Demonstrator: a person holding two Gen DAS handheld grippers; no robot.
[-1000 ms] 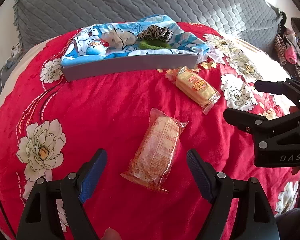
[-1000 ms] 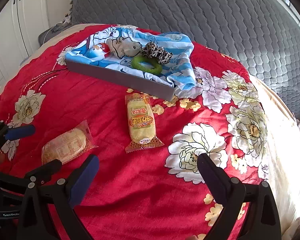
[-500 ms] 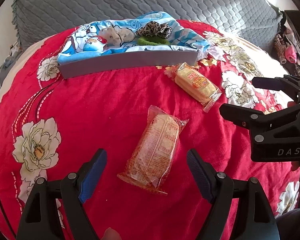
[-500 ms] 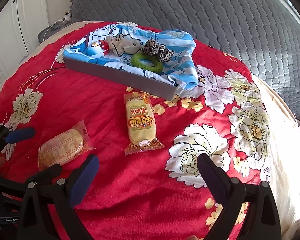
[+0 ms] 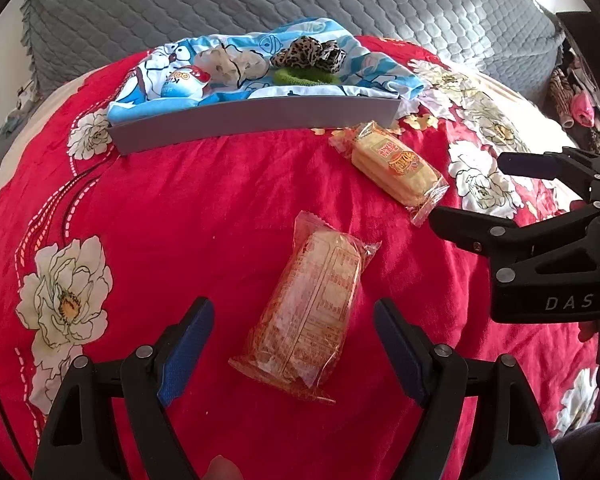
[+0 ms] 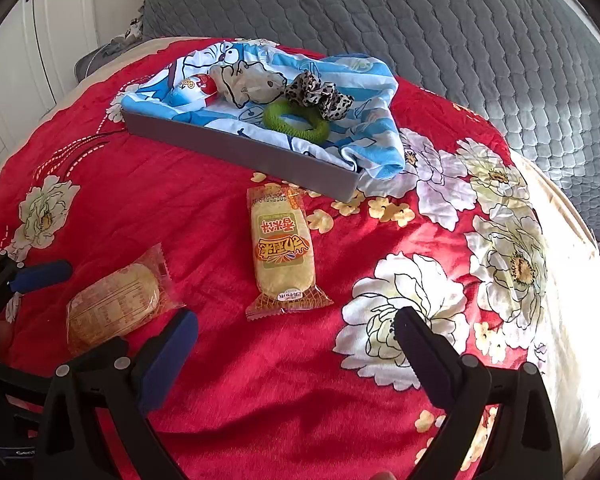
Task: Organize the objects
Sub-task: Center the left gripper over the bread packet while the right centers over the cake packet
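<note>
A face-down snack packet (image 5: pixel 316 304) lies on the red floral blanket, between the wide-open fingers of my left gripper (image 5: pixel 294 316), which do not touch it. A second, yellow snack packet (image 6: pixel 282 256) lies just ahead of my right gripper (image 6: pixel 296 322), which is open and empty. Beyond both stands a grey tray (image 5: pixel 252 120) lined with a blue cartoon cloth (image 6: pixel 364 80). It holds a green ring (image 6: pixel 296 120), a leopard scrunchie (image 6: pixel 320 94) and an egg toy (image 5: pixel 184 80). In the left wrist view the right gripper (image 5: pixel 472 192) hovers at the right, near the yellow packet (image 5: pixel 396 168).
The blanket (image 5: pixel 180 220) covers a rounded surface that drops off at the left and right. A grey quilted cover (image 6: pixel 420 12) rises behind the tray. White cabinet doors (image 6: pixel 40 40) stand far left, and clutter (image 5: pixel 572 96) lies far right.
Both views have shifted only slightly. Both grippers keep the same wide opening, and neither packet nor anything in the tray has moved.
</note>
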